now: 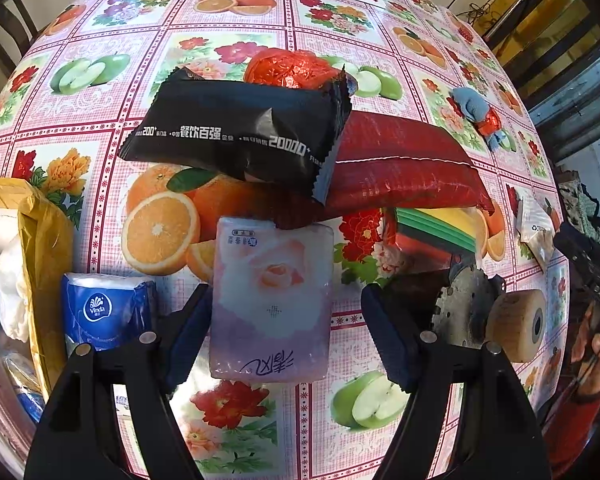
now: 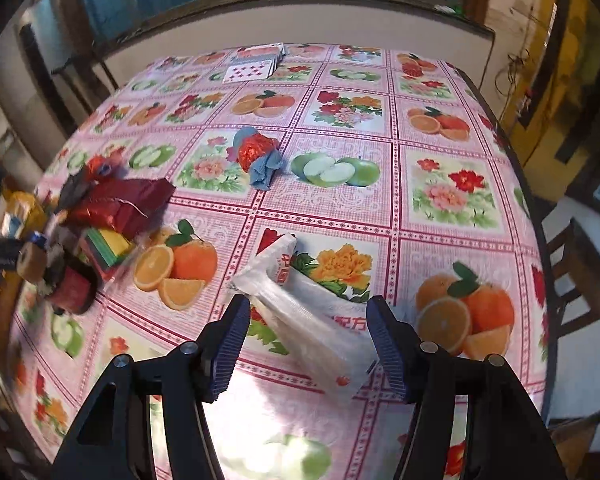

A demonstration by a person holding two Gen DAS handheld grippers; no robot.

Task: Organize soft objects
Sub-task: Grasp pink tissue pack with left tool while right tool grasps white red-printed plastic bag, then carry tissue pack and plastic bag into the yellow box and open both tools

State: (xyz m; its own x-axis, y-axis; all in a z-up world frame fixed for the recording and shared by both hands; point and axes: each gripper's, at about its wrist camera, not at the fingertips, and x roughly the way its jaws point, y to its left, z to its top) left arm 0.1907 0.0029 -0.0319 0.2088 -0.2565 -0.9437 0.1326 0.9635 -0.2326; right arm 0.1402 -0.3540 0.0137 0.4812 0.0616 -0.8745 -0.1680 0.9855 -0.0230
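In the left wrist view a pink tissue pack (image 1: pixel 272 300) lies flat on the flowered tablecloth between the fingers of my open left gripper (image 1: pixel 288 332); the left pad touches its edge, the right pad stands apart. Beyond it a black wipes packet (image 1: pixel 236 128) rests on a red pouch (image 1: pixel 400 168) and a red foil ball (image 1: pixel 288 68). A blue Vinda tissue pack (image 1: pixel 104 312) sits at the left. In the right wrist view my open right gripper (image 2: pixel 308 344) straddles a clear white plastic packet (image 2: pixel 312 320) on the table. A blue cloth with red foil (image 2: pixel 258 156) lies farther off.
A yellow bag (image 1: pixel 40 240) holding white and blue cloths stands at the left edge. Coloured sponges (image 1: pixel 436 228), a metal scraper with a wooden handle (image 1: pixel 488 316) and a small packet (image 1: pixel 536 228) sit at the right. Playing cards (image 2: pixel 252 68) lie at the far end. Chairs surround the table.
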